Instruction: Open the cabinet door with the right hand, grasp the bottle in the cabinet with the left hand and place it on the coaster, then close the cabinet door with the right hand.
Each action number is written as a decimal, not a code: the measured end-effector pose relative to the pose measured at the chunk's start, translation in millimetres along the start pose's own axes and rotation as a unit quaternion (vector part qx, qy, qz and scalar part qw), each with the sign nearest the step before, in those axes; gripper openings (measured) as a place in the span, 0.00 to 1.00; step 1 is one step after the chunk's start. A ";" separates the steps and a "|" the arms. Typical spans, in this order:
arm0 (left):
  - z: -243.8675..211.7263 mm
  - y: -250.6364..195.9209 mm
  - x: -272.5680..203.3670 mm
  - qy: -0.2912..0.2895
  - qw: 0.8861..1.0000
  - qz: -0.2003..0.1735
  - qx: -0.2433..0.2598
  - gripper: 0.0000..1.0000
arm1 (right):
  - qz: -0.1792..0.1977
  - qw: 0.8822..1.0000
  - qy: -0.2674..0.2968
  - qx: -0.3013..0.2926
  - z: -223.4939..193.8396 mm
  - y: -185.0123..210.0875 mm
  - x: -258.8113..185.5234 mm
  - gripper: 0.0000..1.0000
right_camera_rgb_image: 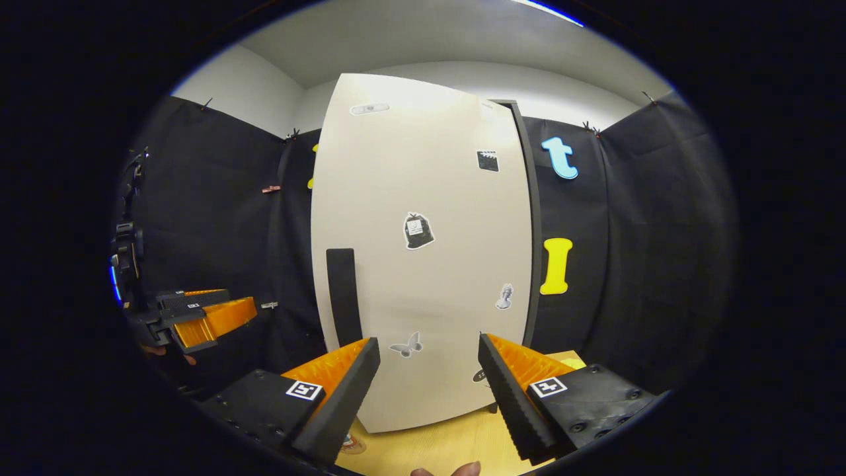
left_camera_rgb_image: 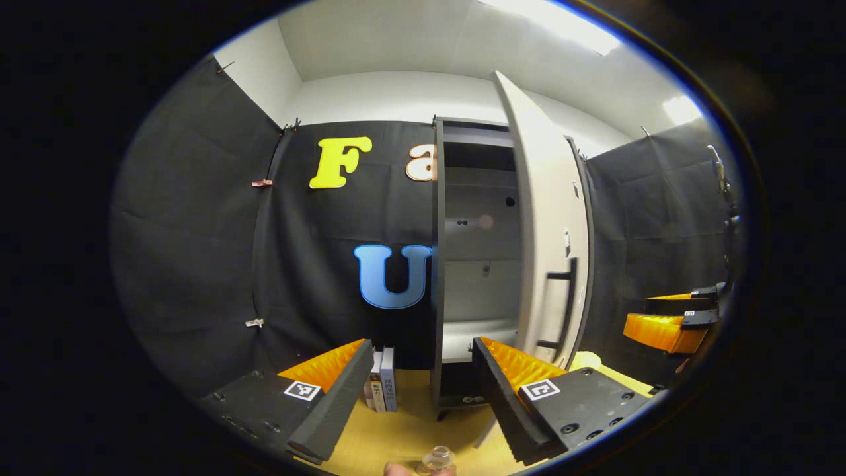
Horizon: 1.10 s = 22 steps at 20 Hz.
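The cabinet [left_camera_rgb_image: 476, 264] is the big thing here, standing on the wooden counter [left_camera_rgb_image: 410, 430] against the black cloth wall, and its pale door [right_camera_rgb_image: 423, 264] is swung open, edge-on in the left gripper view and face-on in the right gripper view. The door has a dark bar handle [left_camera_rgb_image: 567, 301] near its free edge and a few small stickers [right_camera_rgb_image: 418, 231] on the front. Inside the cabinet I can see bare grey shelves. Just left of the cabinet, a few books [left_camera_rgb_image: 382, 387] stand upright on the counter. The left gripper [left_camera_rgb_image: 423, 383] hangs in front of the open cabinet with its jaws wide apart and nothing between them. The right gripper [right_camera_rgb_image: 428, 387] faces the door front, also spread wide and empty, close to the door but not touching the handle. The bottle [left_camera_rgb_image: 437, 459] is in front of the cabinet, low at the edge of the left gripper view, only its clear top showing. Can't tell if it sits on a coaster
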<state>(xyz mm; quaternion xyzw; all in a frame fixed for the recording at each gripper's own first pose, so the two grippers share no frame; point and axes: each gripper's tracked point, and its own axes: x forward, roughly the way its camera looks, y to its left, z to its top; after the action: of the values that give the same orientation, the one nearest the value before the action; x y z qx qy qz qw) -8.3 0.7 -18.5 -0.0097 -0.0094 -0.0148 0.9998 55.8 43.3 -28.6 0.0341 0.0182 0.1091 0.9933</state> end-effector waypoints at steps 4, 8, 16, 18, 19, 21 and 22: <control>-2.5 -6.0 2.0 0.004 1.000 -0.006 -0.004 0.94 | -0.016 1.000 -0.004 0.008 -1.0 -14.7 -13.9 0.98; -3.9 -15.3 1.9 0.004 1.000 -0.013 0.000 0.95 | -0.028 1.000 -0.008 0.008 0.1 -21.6 -17.9 0.98; -3.8 -30.0 -5.2 -0.002 1.000 -0.023 -0.002 0.94 | -0.051 0.999 -0.017 0.000 3.3 -37.5 -30.8 0.98; -5.6 -30.8 -6.9 -0.001 1.000 -0.022 0.001 0.95 | -0.057 0.998 -0.022 -0.007 4.6 -40.4 -34.6 0.98; -5.6 -30.1 -7.9 -0.001 1.000 -0.021 0.001 0.95 | -0.060 0.998 -0.021 -0.010 4.5 -41.2 -34.9 0.98; -6.3 -29.7 -8.5 0.001 1.000 -0.020 0.001 0.95 | -0.062 0.998 -0.020 -0.014 3.3 -41.7 -33.4 0.98; -7.4 -30.3 -8.0 0.002 1.000 -0.020 0.001 0.94 | -0.063 0.998 -0.020 -0.016 2.8 -42.4 -33.2 0.98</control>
<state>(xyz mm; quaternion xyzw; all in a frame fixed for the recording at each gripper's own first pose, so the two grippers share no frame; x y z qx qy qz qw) -17.0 -29.5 -25.5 -0.0089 -0.0076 -0.0344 0.9993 32.7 -5.4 -28.0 0.0195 -0.0009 0.0456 0.9988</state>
